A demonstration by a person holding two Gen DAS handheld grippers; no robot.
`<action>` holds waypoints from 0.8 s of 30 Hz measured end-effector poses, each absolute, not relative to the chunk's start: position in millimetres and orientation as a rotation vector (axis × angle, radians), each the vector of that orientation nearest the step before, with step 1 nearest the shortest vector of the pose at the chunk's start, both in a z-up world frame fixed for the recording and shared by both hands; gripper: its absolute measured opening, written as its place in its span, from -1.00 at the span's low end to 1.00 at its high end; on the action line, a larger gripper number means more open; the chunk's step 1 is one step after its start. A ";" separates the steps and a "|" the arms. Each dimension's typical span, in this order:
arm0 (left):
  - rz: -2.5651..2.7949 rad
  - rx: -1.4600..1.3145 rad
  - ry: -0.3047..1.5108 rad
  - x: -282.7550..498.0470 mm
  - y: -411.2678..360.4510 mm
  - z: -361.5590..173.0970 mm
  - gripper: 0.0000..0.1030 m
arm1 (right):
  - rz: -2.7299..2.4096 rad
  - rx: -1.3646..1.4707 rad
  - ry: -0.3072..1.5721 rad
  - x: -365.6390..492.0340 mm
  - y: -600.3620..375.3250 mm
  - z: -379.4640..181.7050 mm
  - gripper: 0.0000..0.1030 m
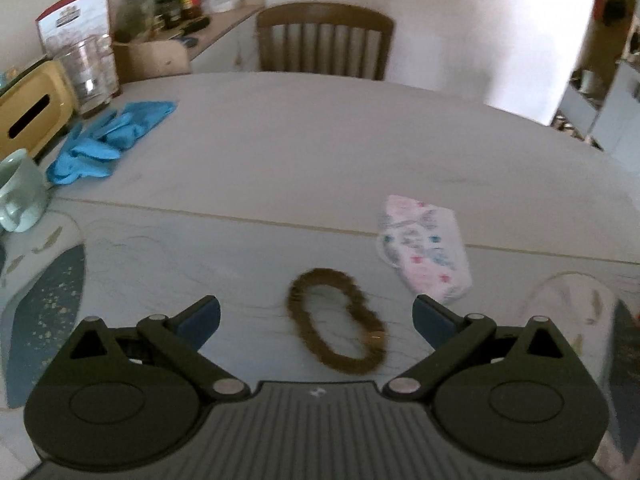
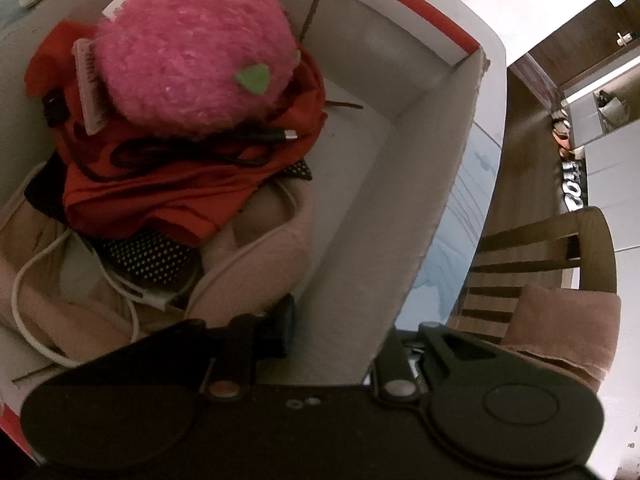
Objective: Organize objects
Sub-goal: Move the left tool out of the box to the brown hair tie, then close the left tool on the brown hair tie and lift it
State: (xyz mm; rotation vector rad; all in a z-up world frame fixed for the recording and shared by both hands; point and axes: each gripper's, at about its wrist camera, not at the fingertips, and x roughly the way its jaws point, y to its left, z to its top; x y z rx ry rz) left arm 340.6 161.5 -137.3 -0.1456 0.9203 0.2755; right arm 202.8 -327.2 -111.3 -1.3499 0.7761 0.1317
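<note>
A cardboard box [image 2: 404, 128] with a red-edged rim stands on the bench by its edge and holds a heap of things: a pink plush strawberry [image 2: 192, 52] with green felt leaves sits on top, a pink comb [image 2: 90, 84] leaning against its side, over a folded red cloth [image 2: 168, 192] crossed by a black cable [image 2: 208, 148]. Under the cloth lie a black polka-dot fabric [image 2: 148, 256], a beige padded piece [image 2: 256, 256] and a white cable [image 2: 80, 272]. The right claw [image 2: 344, 340] straddles the box's near wall, one finger inside and the other outside; whether it pinches the wall I cannot tell. Out on the bench [image 1: 300, 152], a brown fuzzy hair tie [image 1: 338, 320] lies flat between the spread, released fingers of the left claw [image 1: 316, 316], untouched. Just beyond to the right rests a patterned face mask [image 1: 424, 248]. Far left are blue gloves [image 1: 108, 136], a pale green mug [image 1: 20, 192], a yellow tissue box [image 1: 32, 116] and a glass jar [image 1: 90, 72]. A wooden chair [image 1: 324, 40] stands at the far side.
</note>
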 end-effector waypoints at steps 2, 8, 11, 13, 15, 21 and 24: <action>0.293 -0.138 0.925 342.5 165.8 -139.6 0.97 | 0.127 -1.346 0.779 202.8 -327.3 -111.4 -0.65; 0.301 -0.123 0.967 349.2 169.3 -148.9 0.57 | 0.115 -1.335 0.796 206.2 -326.0 -110.4 -0.65; 0.293 -0.106 0.992 353.2 166.6 -156.2 0.38 | 0.113 -1.333 0.804 209.9 -326.8 -108.9 -0.65; 0.298 -0.103 1.009 355.2 165.3 -160.1 0.17 | 0.112 -1.332 0.807 211.3 -327.4 -108.3 -0.65; 0.294 -0.106 1.017 356.0 164.5 -162.6 0.03 | 0.111 -1.331 0.808 211.3 -327.3 -108.4 -0.65; 0.263 -0.104 1.029 357.5 157.7 -164.5 -0.46 | 0.110 -1.325 0.810 216.9 -330.5 -108.4 -0.64; 0.239 -0.093 1.030 357.0 153.1 -164.3 -0.77 | 0.110 -1.325 0.810 216.7 -330.2 -108.5 -0.64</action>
